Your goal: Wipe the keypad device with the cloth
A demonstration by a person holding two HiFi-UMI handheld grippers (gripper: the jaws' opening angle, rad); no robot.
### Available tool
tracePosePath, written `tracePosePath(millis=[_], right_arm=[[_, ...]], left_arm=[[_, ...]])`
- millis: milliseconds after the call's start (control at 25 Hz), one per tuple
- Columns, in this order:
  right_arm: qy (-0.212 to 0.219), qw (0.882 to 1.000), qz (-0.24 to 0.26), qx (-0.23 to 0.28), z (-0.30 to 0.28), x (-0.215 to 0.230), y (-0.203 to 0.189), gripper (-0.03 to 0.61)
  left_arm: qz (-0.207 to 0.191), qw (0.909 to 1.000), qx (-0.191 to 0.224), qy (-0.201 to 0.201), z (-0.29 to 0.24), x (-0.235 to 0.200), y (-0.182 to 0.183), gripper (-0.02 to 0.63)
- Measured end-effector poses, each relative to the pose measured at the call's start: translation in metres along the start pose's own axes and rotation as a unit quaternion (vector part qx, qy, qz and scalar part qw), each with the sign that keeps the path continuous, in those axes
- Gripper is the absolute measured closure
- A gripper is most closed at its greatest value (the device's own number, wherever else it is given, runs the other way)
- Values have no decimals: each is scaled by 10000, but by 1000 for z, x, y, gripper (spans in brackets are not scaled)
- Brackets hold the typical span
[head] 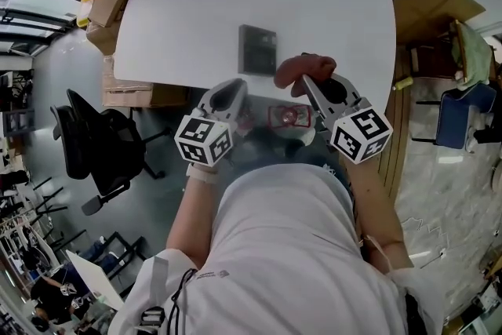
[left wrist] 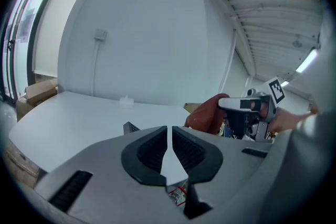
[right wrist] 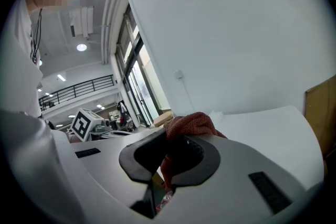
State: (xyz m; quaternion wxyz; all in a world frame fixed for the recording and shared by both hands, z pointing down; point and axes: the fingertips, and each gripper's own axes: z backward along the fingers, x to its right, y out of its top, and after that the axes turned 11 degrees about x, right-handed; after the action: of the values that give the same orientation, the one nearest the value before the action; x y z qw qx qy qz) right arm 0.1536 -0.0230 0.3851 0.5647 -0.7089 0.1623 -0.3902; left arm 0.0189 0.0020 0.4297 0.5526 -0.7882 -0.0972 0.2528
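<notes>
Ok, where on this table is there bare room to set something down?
Bare tabletop lies left of the keypad device, out to the left edge, and right of it, beyond the cloth. The near edge is crowded: the left gripper and the right gripper, shut on the cloth, sit there.

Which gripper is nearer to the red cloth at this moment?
Right. The right gripper is shut on the red cloth; the left gripper, shut and empty, is apart from it, to its left in the head view.
</notes>
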Motion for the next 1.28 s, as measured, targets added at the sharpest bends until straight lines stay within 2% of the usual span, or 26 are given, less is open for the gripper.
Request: tracePosePath(millis=[280, 400, 640, 800, 1000, 1280], right_arm=[[-257, 9991, -93, -322, -38, -7, -32, 534], [-299, 9983, -59, -506, -55, -12, -45, 534], [-286, 9956, 3, -891, -89, -22, -70, 534], [-293, 9918, 145, -1234, -110, -23, -91, 534], [-350, 9833, 330, -1757, -123, -14, -124, 534], [-448, 9722, 275, -2280, -134, -3, -163, 534]], left_arm=[[103, 9988, -321, -356, -5, -36, -15, 597], [148, 9961, -540, -676, -11, -47, -28, 518], [69, 9868, -958, -1307, -26, -56, -56, 473], [-89, 9799, -1134, -1638, -34, -65, -74, 469], [-11, 9764, -1189, -1804, -45, -79, -91, 466], [59, 9662, -1402, -2163, -53, -80, -111, 466]])
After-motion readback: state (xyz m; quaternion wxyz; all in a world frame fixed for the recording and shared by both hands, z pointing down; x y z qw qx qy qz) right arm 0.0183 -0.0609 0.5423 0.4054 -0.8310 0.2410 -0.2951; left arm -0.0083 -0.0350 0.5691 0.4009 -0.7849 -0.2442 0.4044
